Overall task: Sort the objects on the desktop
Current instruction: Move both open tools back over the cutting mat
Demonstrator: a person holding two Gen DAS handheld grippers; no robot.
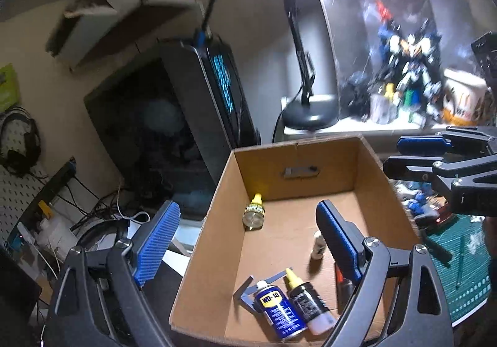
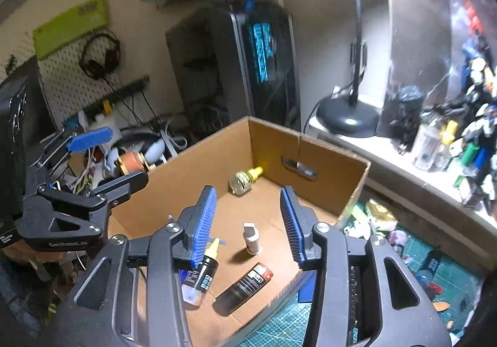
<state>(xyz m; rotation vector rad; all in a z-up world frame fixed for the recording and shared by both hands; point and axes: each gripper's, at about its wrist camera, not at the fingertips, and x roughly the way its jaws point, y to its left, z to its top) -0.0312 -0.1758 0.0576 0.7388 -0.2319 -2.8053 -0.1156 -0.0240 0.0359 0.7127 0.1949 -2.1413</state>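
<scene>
An open cardboard box lies below both grippers. On its floor are a round yellow-capped bottle, a blue WD-40 can, a black bottle with a yellow tip, a small white bottle that looks blurred, and a dark can with a red end. My left gripper is open over the box's left side, holding nothing. My right gripper is open over the box, also with nothing between its fingers.
A black computer tower stands behind the box, with tangled cables to its left. A desk lamp base and model figures sit on a white ledge. A green cutting mat with small parts lies right of the box.
</scene>
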